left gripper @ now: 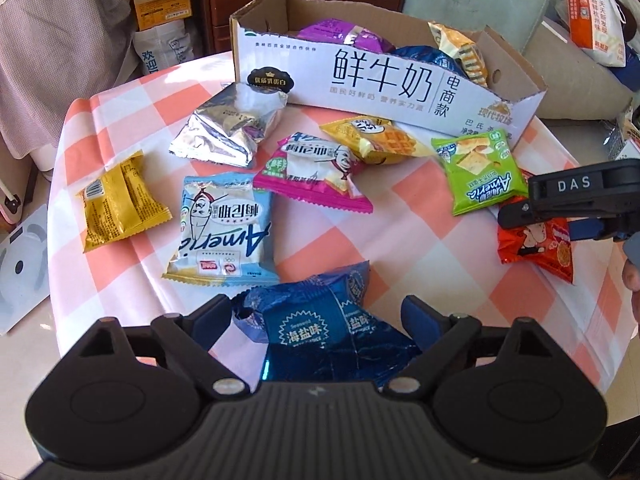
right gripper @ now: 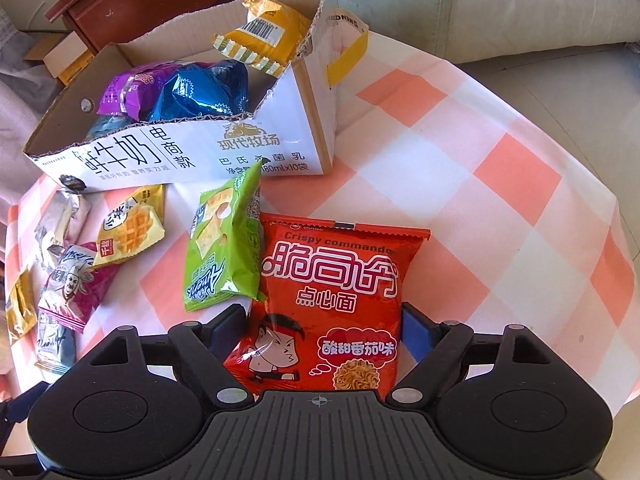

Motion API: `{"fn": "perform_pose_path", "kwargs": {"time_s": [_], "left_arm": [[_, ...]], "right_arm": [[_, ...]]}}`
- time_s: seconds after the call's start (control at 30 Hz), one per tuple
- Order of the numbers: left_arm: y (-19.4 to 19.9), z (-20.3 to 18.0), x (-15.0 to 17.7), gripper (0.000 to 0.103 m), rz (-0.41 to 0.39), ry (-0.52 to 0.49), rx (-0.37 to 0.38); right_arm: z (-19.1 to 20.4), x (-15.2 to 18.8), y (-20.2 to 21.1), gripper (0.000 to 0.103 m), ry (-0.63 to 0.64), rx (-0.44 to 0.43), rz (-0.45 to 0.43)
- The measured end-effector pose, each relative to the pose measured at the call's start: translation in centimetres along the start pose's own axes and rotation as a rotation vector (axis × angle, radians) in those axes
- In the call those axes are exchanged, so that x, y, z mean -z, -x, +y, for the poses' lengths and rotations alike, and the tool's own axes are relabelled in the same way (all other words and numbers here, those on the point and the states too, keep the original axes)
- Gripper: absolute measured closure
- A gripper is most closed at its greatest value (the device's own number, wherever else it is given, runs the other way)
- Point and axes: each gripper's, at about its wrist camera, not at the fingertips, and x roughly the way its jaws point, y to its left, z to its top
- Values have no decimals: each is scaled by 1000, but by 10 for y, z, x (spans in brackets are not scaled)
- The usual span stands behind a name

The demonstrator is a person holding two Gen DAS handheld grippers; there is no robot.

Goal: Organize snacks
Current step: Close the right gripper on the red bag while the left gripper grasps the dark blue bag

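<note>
On the pink-checked tablecloth (left gripper: 332,236), snack packets lie in front of a white milk carton box (left gripper: 400,80) holding several packets. My left gripper (left gripper: 316,312) points down at a dark blue foil packet (left gripper: 320,328). That packet lies between the spread fingers, and gaps show beside the pads. My right gripper (right gripper: 322,316) hangs over a red noodle-snack packet (right gripper: 336,292), its fingers flanking the packet's lower half without squeezing it. The same red packet (left gripper: 536,248) lies at the right in the left wrist view, under the right gripper (left gripper: 516,212).
Loose on the cloth are a green packet (left gripper: 480,168), a pink one (left gripper: 316,176), a light blue one (left gripper: 224,228), a silver one (left gripper: 232,124) and yellow ones (left gripper: 120,204). The box (right gripper: 180,152) stands behind the green packet (right gripper: 224,248). A sofa cushion (right gripper: 520,12) lies beyond the table edge.
</note>
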Motion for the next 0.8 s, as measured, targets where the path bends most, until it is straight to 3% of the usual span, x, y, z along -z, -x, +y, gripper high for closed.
{"fn": "perform_pose_path", "kwargs": {"time_s": [0.13,0.37,0.8], "left_arm": [[-5,5,5,13,19,14,-7],[-5,6,8,36,18,-9,-26],[13,5,5,40,-56,-23,-38]], "right_arm": [[7,4,2,28,52,5,-19],[19,14,9,28,120,-54,-4],[51,29,34,28,227,-179,-24]]}}
